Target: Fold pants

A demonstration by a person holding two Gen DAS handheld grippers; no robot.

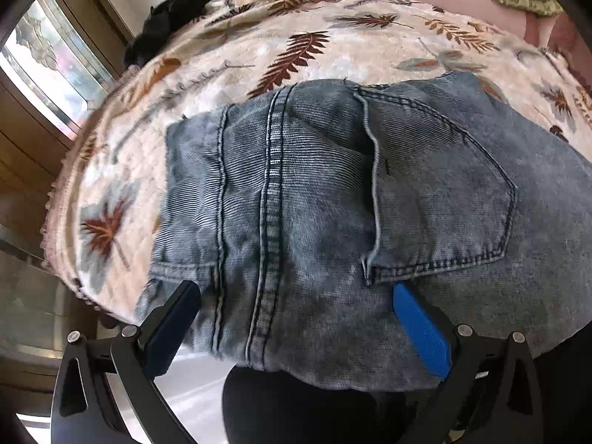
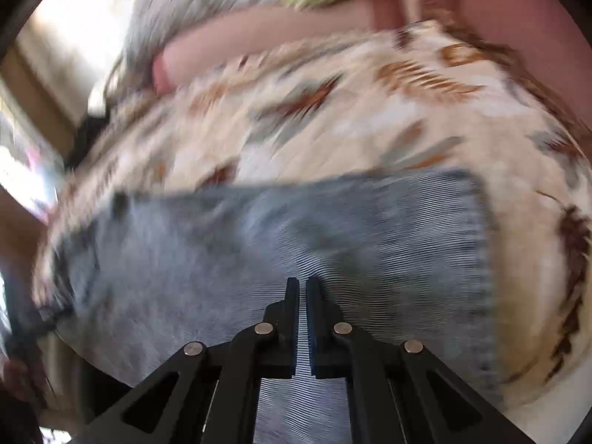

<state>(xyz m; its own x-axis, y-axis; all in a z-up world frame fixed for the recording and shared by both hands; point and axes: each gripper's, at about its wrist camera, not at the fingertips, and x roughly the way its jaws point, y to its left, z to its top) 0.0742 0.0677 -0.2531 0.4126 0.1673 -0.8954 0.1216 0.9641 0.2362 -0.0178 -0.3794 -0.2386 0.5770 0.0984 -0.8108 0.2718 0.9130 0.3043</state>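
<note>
1. Looking down my left claw (image 1: 296, 296), I see the pants (image 1: 333, 203) lying on the bed (image 1: 259, 55), back side up, with a pocket (image 1: 444, 192) and the centre seam (image 1: 272, 199) in plain view.
2. Left claw stands wide, one finger either side of the seam, gripping nothing.
3. My right claw (image 2: 302, 288) is nearly closed over the denim (image 2: 259, 251); a strip of cloth shows in the slit, but the blur stops me telling whether it is pinched.
4. Denim like this should be heavy and fairly stiff, I reckon: it will hold a crease, yet drag on the fuzzy blanket (image 1: 370, 37).
5. Best hold, to my mind, is a thick stitched part, the seam or the outer edge (image 2: 481, 259), where layers bunch and will not slip.
6. Near end droops off the bed edge, so it may slide when lifted.
</note>
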